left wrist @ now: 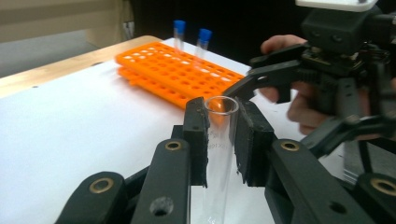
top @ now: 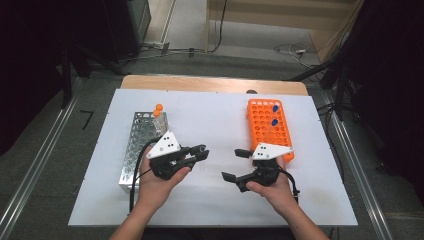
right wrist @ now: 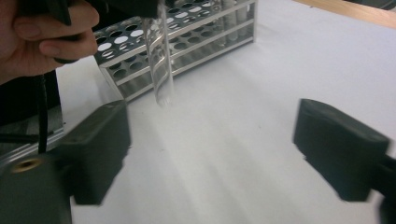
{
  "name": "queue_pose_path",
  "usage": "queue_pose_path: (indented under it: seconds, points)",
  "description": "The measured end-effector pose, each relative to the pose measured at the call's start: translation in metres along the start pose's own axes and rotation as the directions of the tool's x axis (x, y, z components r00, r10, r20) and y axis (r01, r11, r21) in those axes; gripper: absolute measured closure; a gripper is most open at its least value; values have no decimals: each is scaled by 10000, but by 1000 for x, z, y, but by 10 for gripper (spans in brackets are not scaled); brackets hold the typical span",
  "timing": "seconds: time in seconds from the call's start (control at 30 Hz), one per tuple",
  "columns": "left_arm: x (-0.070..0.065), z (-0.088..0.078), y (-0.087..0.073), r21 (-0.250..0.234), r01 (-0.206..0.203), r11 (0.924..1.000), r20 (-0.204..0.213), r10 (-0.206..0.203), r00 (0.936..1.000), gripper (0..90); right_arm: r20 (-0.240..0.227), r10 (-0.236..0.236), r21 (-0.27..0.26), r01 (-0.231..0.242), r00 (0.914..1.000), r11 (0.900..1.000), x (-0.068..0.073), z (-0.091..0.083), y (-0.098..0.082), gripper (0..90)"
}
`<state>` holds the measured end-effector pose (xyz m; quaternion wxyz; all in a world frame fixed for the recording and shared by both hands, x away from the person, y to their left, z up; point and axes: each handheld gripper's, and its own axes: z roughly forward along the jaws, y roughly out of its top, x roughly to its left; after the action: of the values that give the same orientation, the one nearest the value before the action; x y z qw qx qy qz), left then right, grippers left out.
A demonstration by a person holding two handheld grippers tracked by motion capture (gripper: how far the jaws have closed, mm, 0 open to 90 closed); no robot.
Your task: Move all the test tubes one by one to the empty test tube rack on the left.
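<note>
My left gripper (left wrist: 222, 126) is shut on a clear, uncapped test tube (left wrist: 219, 140), held upright above the white mat. In the high view the left gripper (top: 201, 152) sits right of the metal rack (top: 136, 145) and points toward the right gripper (top: 235, 164). The right gripper (right wrist: 215, 144) stands wide open with nothing between its pads (right wrist: 100, 149). The held tube (right wrist: 159, 56) hangs ahead of it, in front of the metal rack (right wrist: 187, 32). The orange rack (top: 267, 127) lies behind the right hand.
Two blue-capped tubes (left wrist: 179, 32) stand at the far end of the orange rack (left wrist: 177, 77). Orange-capped tubes (top: 158, 111) stand at the far end of the metal rack. A white mat (top: 210, 120) covers the wooden table (top: 210, 84), with bare mat between the racks.
</note>
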<state>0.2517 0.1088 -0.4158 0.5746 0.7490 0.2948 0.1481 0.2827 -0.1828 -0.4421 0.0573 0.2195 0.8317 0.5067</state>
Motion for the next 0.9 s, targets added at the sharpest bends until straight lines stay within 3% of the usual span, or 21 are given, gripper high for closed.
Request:
queue_pose_path:
  seconds: [0.07, 0.3, 0.47, 0.7, 0.9]
  points:
    - [5, -4, 0, -89, 71, 9999, -187, -73, 9998, 764, 72, -2, 38, 2, 10000, 10000, -5, -6, -3, 0]
    - [25, -21, 1, -380, 296, 9988, -814, -327, 9961, 764, 383, 273, -301, -262, 9989, 9992, -22, -30, -14, 0]
    - [39, -33, 2, -570, 380, 9977, -1271, -450, 9909, 764, 859, 514, -379, -483, 9950, 9981, -33, -49, -23, 0]
    - [64, -54, 4, -969, 561, 9937, -2077, -754, 9753, 764, 1510, 902, -338, -860, 9844, 9957, -47, -70, -39, 0]
    - [79, -60, 2, -1166, 616, 9913, -2605, -904, 9612, 764, 1853, 1160, -479, -1089, 9758, 9929, -55, -87, -48, 0]
